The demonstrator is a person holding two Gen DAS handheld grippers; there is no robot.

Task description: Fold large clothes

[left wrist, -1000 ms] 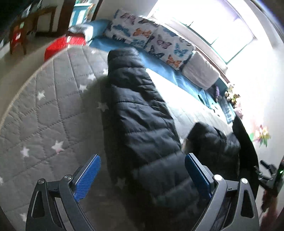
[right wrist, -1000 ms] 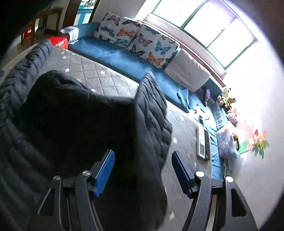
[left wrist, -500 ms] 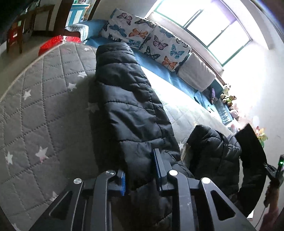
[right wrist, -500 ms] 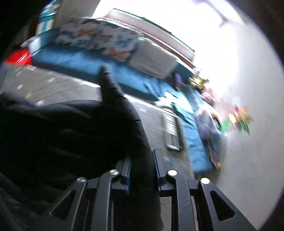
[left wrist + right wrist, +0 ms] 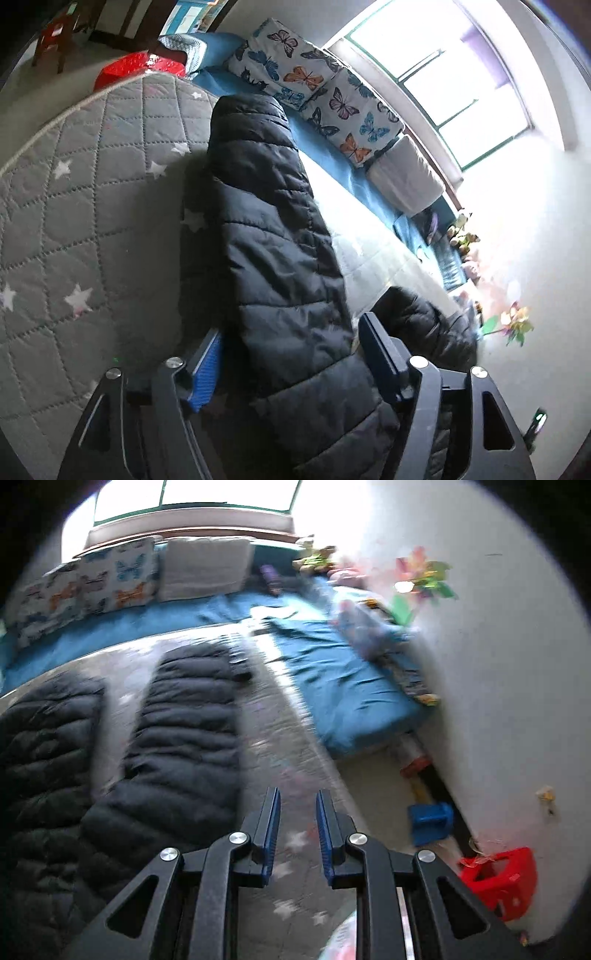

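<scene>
A black puffer jacket (image 5: 273, 229) lies on the grey quilted star mattress (image 5: 85, 206). One long padded part of it runs away from my left gripper (image 5: 291, 354), whose jaws are opening. The padding sits between the wide blue pads without being pressed. In the right wrist view the jacket (image 5: 184, 716) lies flat to the left, two padded sections side by side. My right gripper (image 5: 297, 812) is shut with nothing in it, over bare mattress (image 5: 280, 738) just right of the jacket. This view is motion-blurred.
Butterfly pillows (image 5: 314, 85) and a white pillow (image 5: 406, 181) line the window side on blue bedding (image 5: 332, 664). A red box (image 5: 136, 68) sits past the mattress's far corner. A red stool (image 5: 502, 878) and a blue block (image 5: 430, 821) stand on the floor by the white wall (image 5: 498, 664).
The left gripper clamped on the jacket half a second ago and has since spread its jaws. The right gripper shut on a raised jacket flap, then swung right and now holds nothing.
</scene>
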